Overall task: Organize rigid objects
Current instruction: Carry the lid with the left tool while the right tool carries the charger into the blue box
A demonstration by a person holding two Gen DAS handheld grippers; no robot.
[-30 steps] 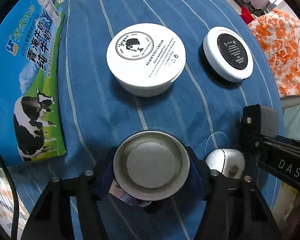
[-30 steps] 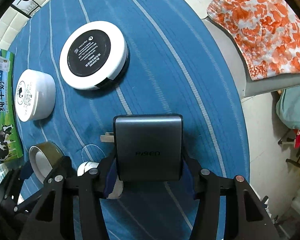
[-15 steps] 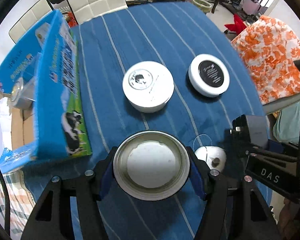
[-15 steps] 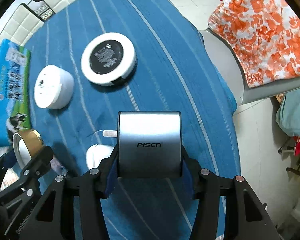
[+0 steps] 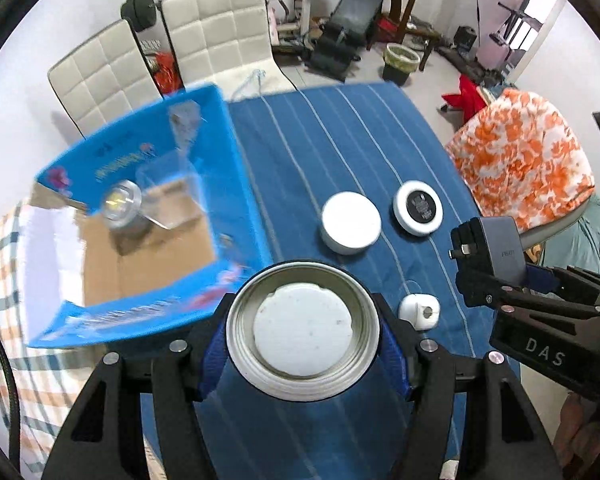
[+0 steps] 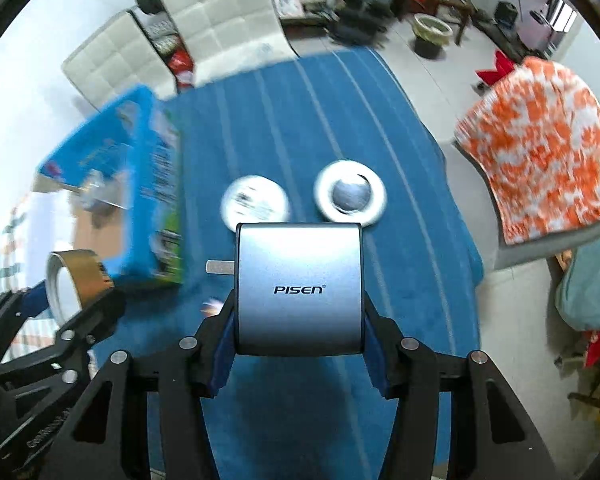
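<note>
Both my grippers are loaded and up off the table. My left gripper (image 5: 302, 334) is clamped on the metal lid (image 5: 302, 330), a round silver lid with a white inner disc and threaded rim, mouth facing the camera, blue pads pressed on both sides of it. From the right wrist view the same lid (image 6: 74, 280) shows side-on with a gold band, at lower left, in the left gripper (image 6: 60, 304).

My right gripper (image 6: 298, 336) is closed on the grey charger (image 6: 298, 286), "PISEN" printed on its face, 1 metal prong sticking out its left side. In the left wrist view the charger (image 5: 500, 248) sits at right, held in the right gripper (image 5: 496, 276), whose black body is marked "DAS".

Below both, the blue striped tablecloth (image 5: 340, 136). On it, 2 round items side by side but not touching: white cream jar (image 5: 350, 222) on the left, white disc with black centre (image 5: 418, 208) on the right. Right view shows them blurred: jar (image 6: 256, 202), disc (image 6: 350, 194). Small white plug-like piece (image 5: 420, 312) lies on the cloth between lid and charger.

Blue milk carton box (image 5: 140, 208) stands at the table's left, top open, cardboard inside, a silver round object (image 5: 120, 202) in it; blurred. Same box (image 6: 128, 184) in right view. White padded chairs (image 5: 216, 28) behind the table, orange floral cloth (image 5: 528, 156) at right.
</note>
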